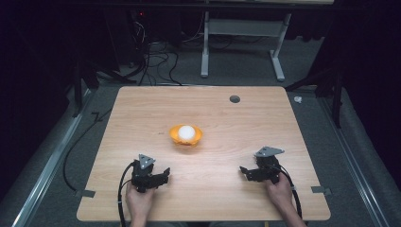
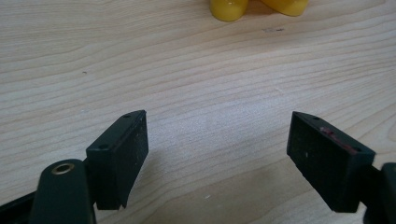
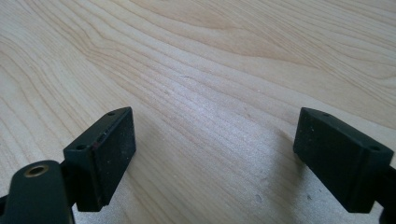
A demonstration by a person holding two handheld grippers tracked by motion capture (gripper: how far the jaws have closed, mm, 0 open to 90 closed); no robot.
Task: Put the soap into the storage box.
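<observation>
Both grippers open, bowl at worktop centre

We hold left gripper [image 1: 163, 176] and right gripper [image 1: 244, 171] empty; the orange bowl [image 1: 186, 135], carrying a white ball [image 1: 186, 132], looks light, so we grip its rim.
</observation>
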